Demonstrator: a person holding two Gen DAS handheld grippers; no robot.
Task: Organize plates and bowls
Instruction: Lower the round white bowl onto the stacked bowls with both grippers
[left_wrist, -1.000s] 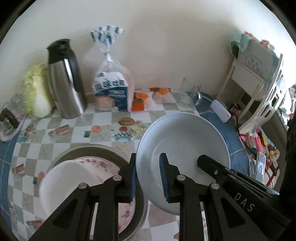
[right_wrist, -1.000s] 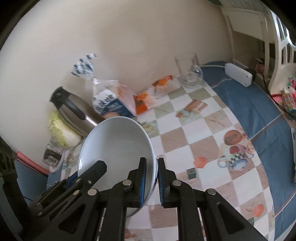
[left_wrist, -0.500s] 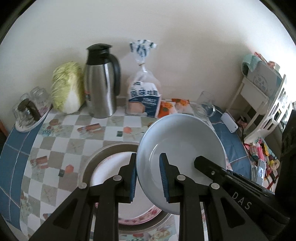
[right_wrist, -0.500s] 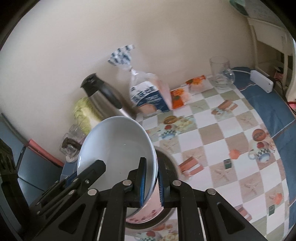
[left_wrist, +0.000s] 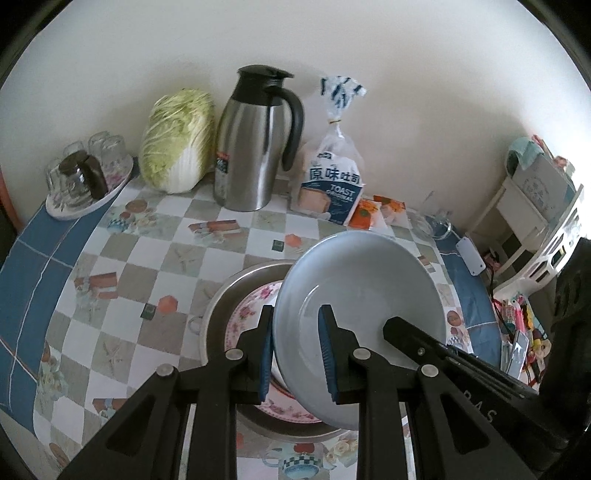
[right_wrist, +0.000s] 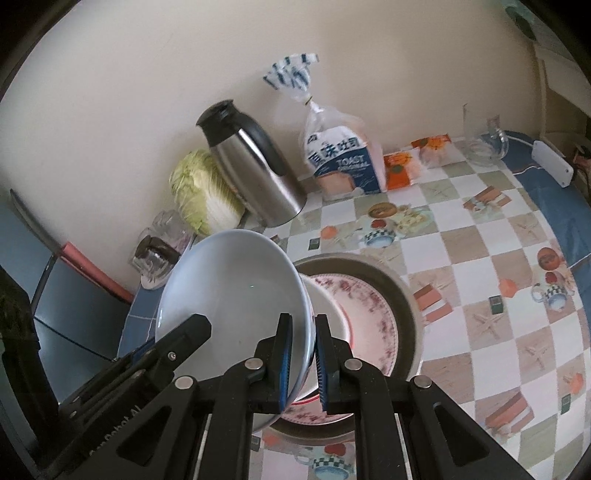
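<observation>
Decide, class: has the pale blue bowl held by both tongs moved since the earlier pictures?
Yes. The pale blue bowl has travelled leftward across the table, from open tablecloth to above the metal basin.

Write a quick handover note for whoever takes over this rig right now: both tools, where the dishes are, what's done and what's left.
Left tool: clamped on one rim of the pale blue bowl.
Right tool: clamped on the opposite rim; the bowl hangs tilted between them.
Dishes: the bowl is in the air over the metal basin, which holds the floral plate with a white dish on it.
Done: bowl picked up and brought over the basin.
Left: probably lower it onto the stack, then release both tools.
</observation>
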